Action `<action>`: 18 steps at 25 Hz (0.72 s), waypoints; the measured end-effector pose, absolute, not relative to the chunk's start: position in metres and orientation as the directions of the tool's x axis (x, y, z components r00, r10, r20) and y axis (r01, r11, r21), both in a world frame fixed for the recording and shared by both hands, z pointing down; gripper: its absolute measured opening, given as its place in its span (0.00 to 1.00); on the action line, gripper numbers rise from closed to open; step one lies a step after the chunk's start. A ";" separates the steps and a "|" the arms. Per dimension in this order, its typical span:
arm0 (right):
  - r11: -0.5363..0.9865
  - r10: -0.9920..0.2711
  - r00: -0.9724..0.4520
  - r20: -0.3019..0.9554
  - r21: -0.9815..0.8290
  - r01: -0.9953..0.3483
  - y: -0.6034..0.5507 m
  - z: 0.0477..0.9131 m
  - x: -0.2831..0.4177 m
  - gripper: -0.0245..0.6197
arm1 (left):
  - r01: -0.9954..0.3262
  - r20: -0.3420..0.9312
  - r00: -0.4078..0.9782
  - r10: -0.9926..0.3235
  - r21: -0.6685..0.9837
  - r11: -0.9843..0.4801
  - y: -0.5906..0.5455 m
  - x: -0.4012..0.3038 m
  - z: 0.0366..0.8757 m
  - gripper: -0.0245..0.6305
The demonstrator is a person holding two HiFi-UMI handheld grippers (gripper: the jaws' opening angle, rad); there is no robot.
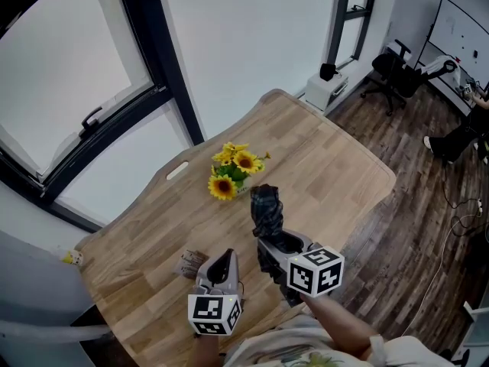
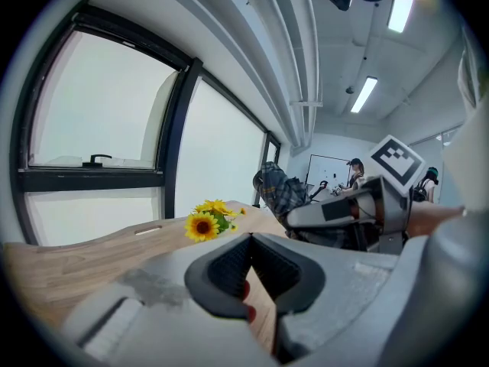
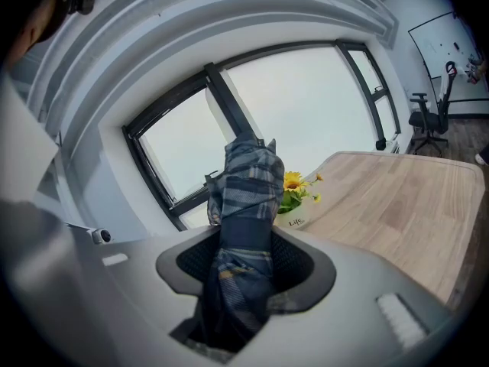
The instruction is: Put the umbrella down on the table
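A light wooden table (image 1: 336, 167) with rounded corners and a wavy edge is seen standing on a dark plank floor (image 1: 412, 228). A narrow slot (image 1: 177, 170) is cut through its top by the window-side edge. Near the middle, yellow sunflowers (image 1: 233, 170) are set in a small white pot (image 3: 299, 220). A small crumpled brownish object (image 1: 191, 264) is laid towards the near edge.

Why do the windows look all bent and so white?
Left gripper view: the wide lens bows the window, and daylight washes its panes white. Right gripper view: the same bend, dark corners ring the picture, and the close-up umbrella stays fairly sharp. Head view: the window frame runs nearly straight, but the panes are still blown out.
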State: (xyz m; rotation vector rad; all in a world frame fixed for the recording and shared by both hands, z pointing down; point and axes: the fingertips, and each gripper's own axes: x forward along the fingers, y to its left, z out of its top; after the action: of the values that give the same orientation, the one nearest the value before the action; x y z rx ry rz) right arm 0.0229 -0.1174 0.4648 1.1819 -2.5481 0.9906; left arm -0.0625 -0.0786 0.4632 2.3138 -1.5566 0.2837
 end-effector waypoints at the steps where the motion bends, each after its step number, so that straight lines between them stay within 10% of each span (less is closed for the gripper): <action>1: 0.466 -0.618 -0.674 0.405 -0.502 -0.729 -0.118 0.466 0.023 0.32 | -0.924 0.348 0.381 -0.857 0.166 -0.344 -0.079 -0.062 0.464 0.04; 18: 0.435 -0.598 -0.663 0.450 -0.513 -0.740 -0.118 0.488 0.028 0.32 | -0.927 0.358 0.375 -0.855 0.166 -0.337 -0.079 -0.063 0.468 0.04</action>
State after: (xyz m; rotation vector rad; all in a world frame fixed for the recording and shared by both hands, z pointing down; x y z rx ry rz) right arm 0.0284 -0.1179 0.4882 1.1756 -2.4845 1.0418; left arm -0.0629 -0.0794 0.4679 2.3013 -1.5582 0.2941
